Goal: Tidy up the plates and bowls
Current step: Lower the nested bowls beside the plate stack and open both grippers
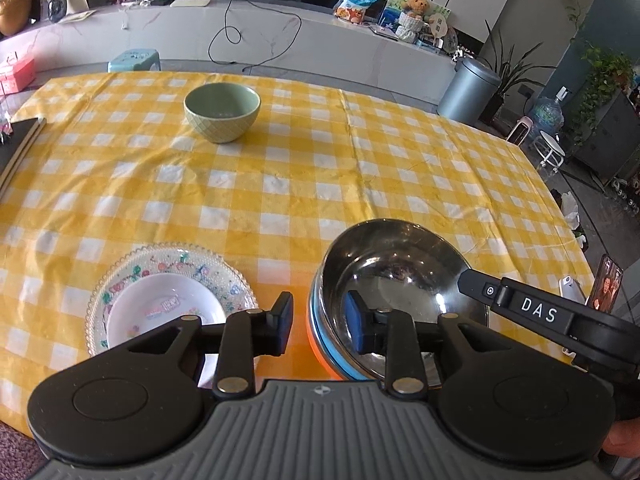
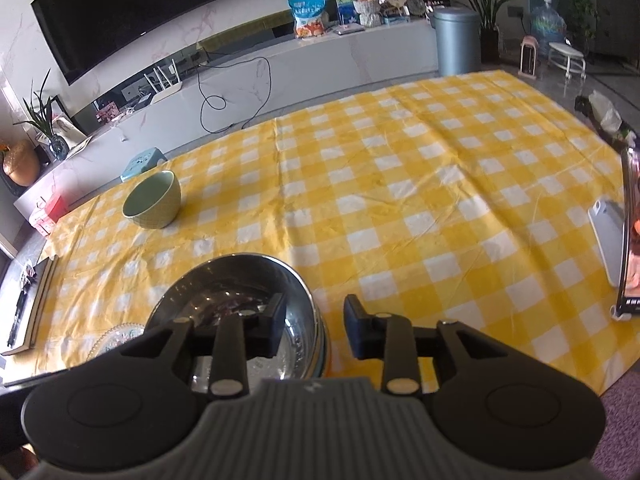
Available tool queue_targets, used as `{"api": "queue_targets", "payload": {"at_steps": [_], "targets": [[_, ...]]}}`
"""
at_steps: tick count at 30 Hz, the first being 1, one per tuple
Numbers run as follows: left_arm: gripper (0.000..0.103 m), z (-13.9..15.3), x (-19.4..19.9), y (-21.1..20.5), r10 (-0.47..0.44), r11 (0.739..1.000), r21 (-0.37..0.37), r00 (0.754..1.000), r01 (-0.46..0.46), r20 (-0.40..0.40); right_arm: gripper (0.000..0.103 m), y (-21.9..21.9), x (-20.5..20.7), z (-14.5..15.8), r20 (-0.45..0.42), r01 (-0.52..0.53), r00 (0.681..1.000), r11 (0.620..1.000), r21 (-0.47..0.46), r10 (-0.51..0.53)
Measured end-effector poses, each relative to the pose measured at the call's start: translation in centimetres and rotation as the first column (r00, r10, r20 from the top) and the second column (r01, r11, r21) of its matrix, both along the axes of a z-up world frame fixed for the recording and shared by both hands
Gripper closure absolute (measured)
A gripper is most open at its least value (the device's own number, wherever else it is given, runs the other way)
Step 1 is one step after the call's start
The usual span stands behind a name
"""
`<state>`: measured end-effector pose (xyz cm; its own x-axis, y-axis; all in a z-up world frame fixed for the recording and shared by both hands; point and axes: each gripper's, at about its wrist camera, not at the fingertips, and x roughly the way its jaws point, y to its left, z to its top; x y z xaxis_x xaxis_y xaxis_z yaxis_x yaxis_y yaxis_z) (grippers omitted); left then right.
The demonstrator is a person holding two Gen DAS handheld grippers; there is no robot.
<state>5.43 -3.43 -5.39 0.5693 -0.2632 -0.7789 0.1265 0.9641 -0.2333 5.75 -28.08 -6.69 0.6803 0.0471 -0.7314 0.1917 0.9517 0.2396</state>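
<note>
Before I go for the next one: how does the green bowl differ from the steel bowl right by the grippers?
The green bowl is matte ceramic with a textured outside; the steel bowl is shiny and mirror-like inside.
The green bowl stands alone at the far side of the checked cloth; the steel bowl sits at the near edge, nested in a stack showing blue and orange rims.
The steel bowl looks wider and shallower, though it is also nearer.
Both are upright and empty.
</note>
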Motion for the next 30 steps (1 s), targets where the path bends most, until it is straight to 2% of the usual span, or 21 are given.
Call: {"api": "queue_targets", "payload": {"at_steps": [13,19,30], "targets": [[0.066,2.2,2.3,2.9,0.031,0.999,0.040,0.999,-0.033,0.042,0.054,2.1,1.6,1.7,0.069,-0.104,0.992,0.993,-0.050,0.108],[0.065,2.5,4.4,4.0,0.021,0.998,0.055,0.999,-0.024,0.046,0.053,4.0,4.4,2.3,0.050,-0.172,0.984,0.985,-0.031,0.173],[0.064,2.3,9.5,6.5,0.016,0.998,0.059,0.998,-0.020,0.053,0.053,7.8,11.5,3.1,0.034,-0.229,0.973,0.973,0.007,0.229]]}}
